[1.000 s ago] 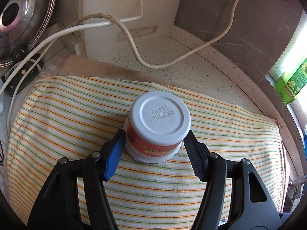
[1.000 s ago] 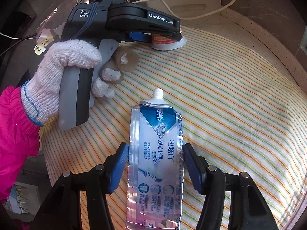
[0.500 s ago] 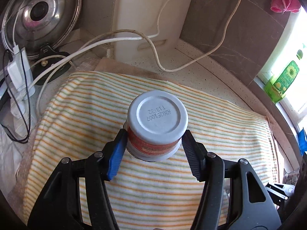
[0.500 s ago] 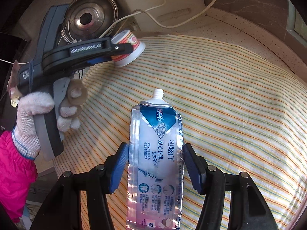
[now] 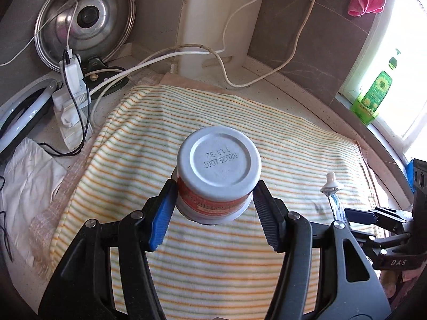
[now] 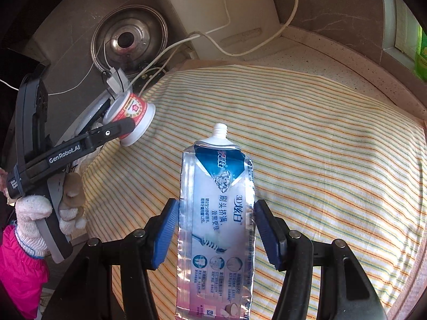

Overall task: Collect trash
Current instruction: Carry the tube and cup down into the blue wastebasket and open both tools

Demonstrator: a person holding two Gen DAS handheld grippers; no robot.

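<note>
My left gripper [image 5: 213, 208] is shut on an upturned white and red yogurt cup [image 5: 217, 170], held clear above the striped cloth [image 5: 133, 138]; its grey stamped base faces the camera. In the right wrist view that cup [image 6: 130, 117] hangs at the left in the left gripper [image 6: 125, 130], carried by a white-gloved hand [image 6: 34, 213]. My right gripper [image 6: 214, 229] is shut on a flattened silver and blue toothpaste tube [image 6: 217, 213], nozzle pointing away, lifted over the cloth [image 6: 320, 138]. The tube's nozzle [image 5: 331, 184] and the right gripper [image 5: 347, 213] show at the right edge of the left wrist view.
A steel pot lid [image 5: 85, 24] leans on the back wall. White cables [image 5: 240, 80] and a charger block [image 5: 72, 72] lie on the counter beside a white appliance [image 5: 218, 13]. A green bottle [image 5: 371, 98] stands on the window sill. White paper [image 5: 24, 181] lies at the left.
The left gripper has carried the cup up off the cloth and away to the left, pulling back from the wall. The right gripper has lifted the tube a little.
</note>
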